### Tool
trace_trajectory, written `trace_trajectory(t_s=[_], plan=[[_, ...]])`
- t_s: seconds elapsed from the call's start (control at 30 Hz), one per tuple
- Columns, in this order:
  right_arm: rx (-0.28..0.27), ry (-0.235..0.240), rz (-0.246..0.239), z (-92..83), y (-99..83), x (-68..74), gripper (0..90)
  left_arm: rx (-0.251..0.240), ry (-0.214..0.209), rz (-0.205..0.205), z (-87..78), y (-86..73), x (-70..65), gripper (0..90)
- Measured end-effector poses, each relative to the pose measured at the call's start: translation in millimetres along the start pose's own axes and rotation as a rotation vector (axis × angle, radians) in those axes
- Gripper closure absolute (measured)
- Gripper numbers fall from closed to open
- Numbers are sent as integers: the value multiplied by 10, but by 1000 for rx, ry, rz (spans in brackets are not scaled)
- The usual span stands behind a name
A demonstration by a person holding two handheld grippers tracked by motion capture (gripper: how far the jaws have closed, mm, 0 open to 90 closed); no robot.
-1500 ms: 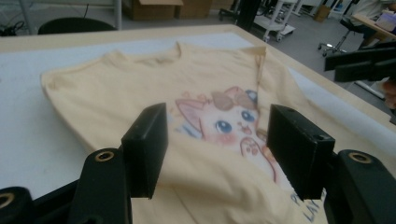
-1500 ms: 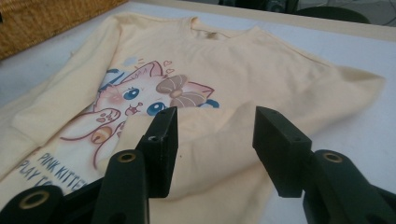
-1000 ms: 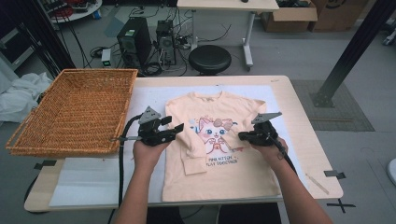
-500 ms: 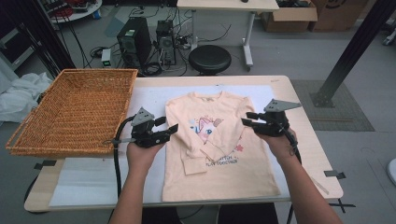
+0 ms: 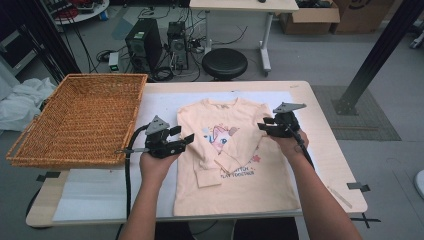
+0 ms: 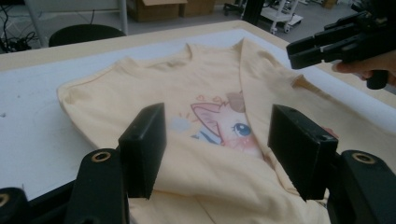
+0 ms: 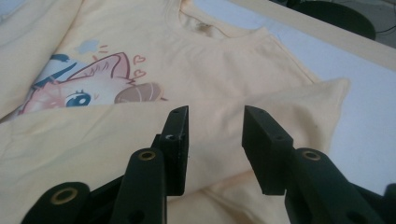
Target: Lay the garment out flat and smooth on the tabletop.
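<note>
A pale peach long-sleeved shirt with a cartoon animal print lies flat on the white sheet, neck away from me. Both of its sleeves are folded inward across the front. My left gripper hovers at the shirt's left edge with its jaws wide apart and empty; in the left gripper view the shirt lies beneath them. My right gripper hangs over the shirt's right shoulder, open. Its own view has the folded sleeve under the jaws, with nothing between them.
A large empty wicker basket takes up the table's left end, just left of my left hand. Bare white sheet lies in front of the basket. Beyond the table stand a black stool and computer towers; a black post rises at the right.
My right gripper has drawn back from the shirt's middle toward its right shoulder and risen. The left gripper has shifted slightly left to the shirt's edge. The right sleeve now lies across the print.
</note>
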State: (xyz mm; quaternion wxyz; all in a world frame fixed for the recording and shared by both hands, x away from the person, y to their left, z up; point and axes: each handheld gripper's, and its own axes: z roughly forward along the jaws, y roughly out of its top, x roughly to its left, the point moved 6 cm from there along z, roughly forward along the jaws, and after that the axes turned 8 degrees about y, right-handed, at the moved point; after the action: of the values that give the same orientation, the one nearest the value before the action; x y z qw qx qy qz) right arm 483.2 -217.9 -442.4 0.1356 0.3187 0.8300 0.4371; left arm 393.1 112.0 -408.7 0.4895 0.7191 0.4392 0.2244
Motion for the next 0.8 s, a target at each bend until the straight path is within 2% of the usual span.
trace_trajectory(t_s=[0.13,0.17,0.33,0.4,0.43,0.47,0.53,0.6,0.7,0.8], plan=[[1,-7,16,180,80,-119,641,2,4,8,-1,-2,-22,378],[5,1,34,243,97,-150,641,3,6,12,-11,-4,-31,378],[53,24,86,600,100,-227,651,-4,20,16,-66,17,-42,378],[113,50,104,722,16,-204,709,-2,30,17,-85,14,-24,379],[84,35,93,735,4,-189,822,1,36,19,-91,7,-12,379],[82,56,101,735,3,-178,880,2,41,18,-99,0,3,381],[102,58,101,714,14,-181,893,1,47,11,-116,-13,36,381],[79,55,105,622,52,-230,897,-4,50,4,-129,-17,66,383],[39,24,112,415,107,-368,892,0,51,3,-122,-26,95,383],[14,-29,136,128,147,-597,891,5,49,12,-97,-34,97,383]])
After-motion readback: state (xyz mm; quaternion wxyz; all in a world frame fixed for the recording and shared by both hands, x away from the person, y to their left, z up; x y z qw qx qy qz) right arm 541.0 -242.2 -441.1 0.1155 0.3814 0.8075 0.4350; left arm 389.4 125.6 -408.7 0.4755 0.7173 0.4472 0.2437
